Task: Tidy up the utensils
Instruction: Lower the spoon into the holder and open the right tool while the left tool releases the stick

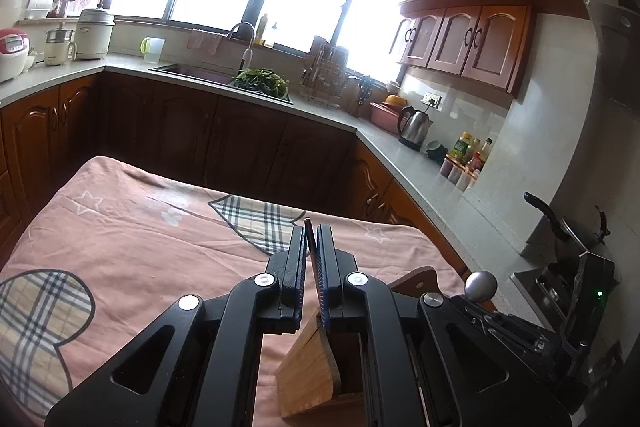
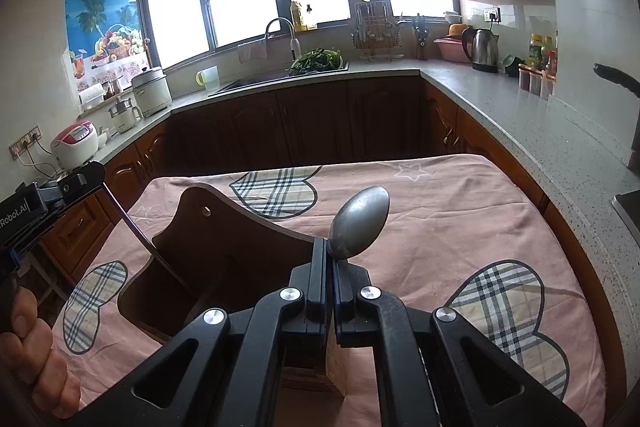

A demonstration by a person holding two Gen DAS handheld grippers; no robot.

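A wooden utensil holder (image 2: 208, 255) with a tall curved back stands on the table with the pink cloth (image 2: 440, 211); it also shows below my fingers in the left wrist view (image 1: 316, 371). My left gripper (image 1: 312, 239) is shut on a thin dark chopstick (image 1: 310, 243), which slants down into the holder in the right wrist view (image 2: 138, 235). My right gripper (image 2: 329, 255) is shut on a metal spoon (image 2: 362, 221), bowl end up, above the holder's right side. The spoon bowl also shows in the left wrist view (image 1: 480, 285).
Kitchen counters wrap around the table, with a sink (image 2: 280, 75), a kettle (image 2: 482, 51), bottles (image 2: 542, 55) and a rice cooker (image 2: 76, 145). A pan handle (image 2: 616, 77) juts out at the right. Dark cabinets stand beyond the table's far edge.
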